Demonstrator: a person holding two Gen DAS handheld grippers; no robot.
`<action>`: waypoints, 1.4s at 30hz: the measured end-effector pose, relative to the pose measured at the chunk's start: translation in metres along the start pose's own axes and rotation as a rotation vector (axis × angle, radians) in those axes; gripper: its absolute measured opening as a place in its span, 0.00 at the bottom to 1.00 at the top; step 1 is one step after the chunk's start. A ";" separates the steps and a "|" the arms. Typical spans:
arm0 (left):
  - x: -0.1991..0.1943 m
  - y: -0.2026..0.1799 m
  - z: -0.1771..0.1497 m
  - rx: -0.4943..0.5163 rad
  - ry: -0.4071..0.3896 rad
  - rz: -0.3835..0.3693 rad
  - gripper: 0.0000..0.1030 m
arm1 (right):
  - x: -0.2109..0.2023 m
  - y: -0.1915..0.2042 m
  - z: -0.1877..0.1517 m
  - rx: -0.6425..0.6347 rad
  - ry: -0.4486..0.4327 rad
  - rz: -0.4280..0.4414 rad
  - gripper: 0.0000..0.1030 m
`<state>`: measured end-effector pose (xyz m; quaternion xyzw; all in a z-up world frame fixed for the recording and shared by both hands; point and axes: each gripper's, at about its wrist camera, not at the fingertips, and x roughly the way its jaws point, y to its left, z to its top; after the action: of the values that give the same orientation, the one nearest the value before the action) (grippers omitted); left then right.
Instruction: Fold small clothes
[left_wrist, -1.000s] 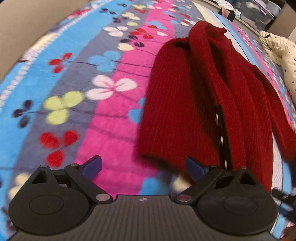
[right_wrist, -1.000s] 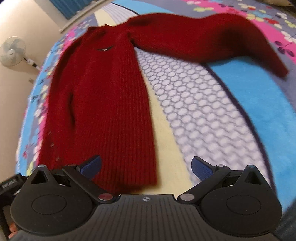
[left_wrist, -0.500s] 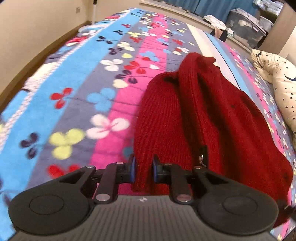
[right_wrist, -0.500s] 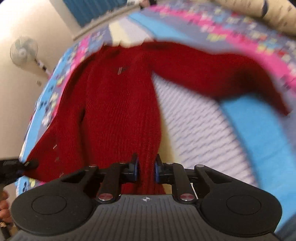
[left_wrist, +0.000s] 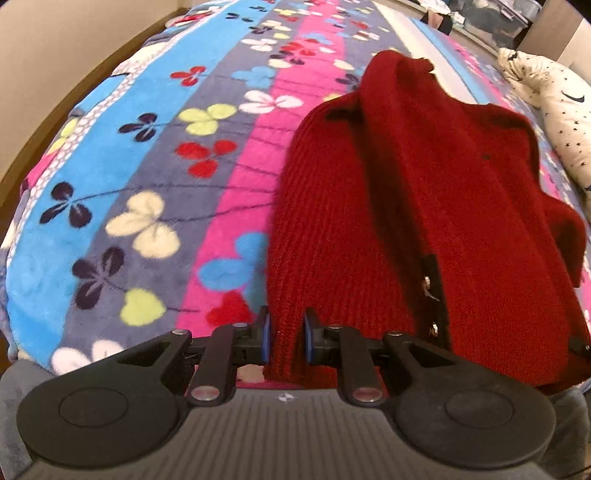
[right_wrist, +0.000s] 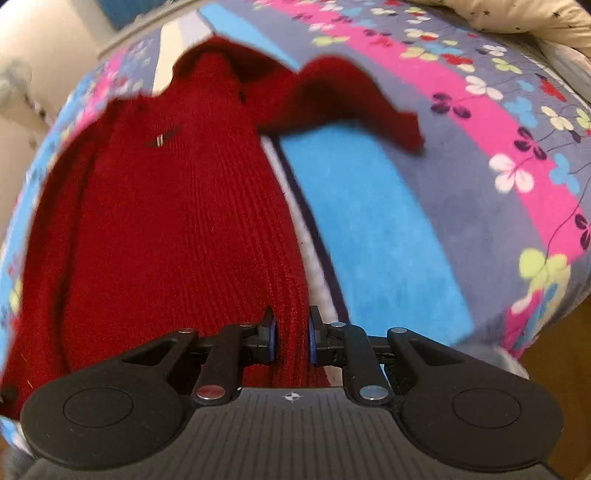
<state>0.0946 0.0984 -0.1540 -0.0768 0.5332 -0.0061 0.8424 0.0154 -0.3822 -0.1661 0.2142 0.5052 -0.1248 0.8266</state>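
A red knit cardigan (left_wrist: 424, 206) lies on a bed covered by a striped flower-print blanket (left_wrist: 155, 177), filling the centre and right of the left wrist frame. The left gripper (left_wrist: 286, 336) sits at the bottom centre of that frame, its jaws closed on a fold of the cardigan's near hem, blue pads pressed against the knit on both sides. Small metal fasteners (left_wrist: 428, 286) show along the front edge at lower right. A cream star-print cushion (left_wrist: 554, 103) rests at the upper right.

In the right wrist frame the cardigan (right_wrist: 177, 221) spreads over the left and centre, one sleeve (right_wrist: 354, 99) reaching toward the upper middle across a blue stripe. The right gripper (right_wrist: 291, 338) at bottom centre has its jaws clamped on the hem's ribbed edge. This view is blurred, so the hem seems lifted slightly off the blanket (right_wrist: 388, 229), though that is uncertain.
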 end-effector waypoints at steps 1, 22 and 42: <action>-0.002 0.000 0.001 0.000 -0.003 0.000 0.19 | -0.002 0.001 -0.006 -0.010 -0.008 -0.003 0.16; -0.062 -0.031 0.014 0.116 -0.113 -0.078 0.83 | -0.033 -0.018 -0.004 -0.007 -0.088 -0.093 0.67; -0.009 0.037 0.302 0.120 -0.221 0.676 0.33 | -0.025 0.034 0.026 -0.132 -0.092 -0.059 0.67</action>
<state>0.3595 0.1734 -0.0241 0.1535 0.4328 0.2498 0.8525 0.0385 -0.3655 -0.1259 0.1381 0.4800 -0.1250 0.8573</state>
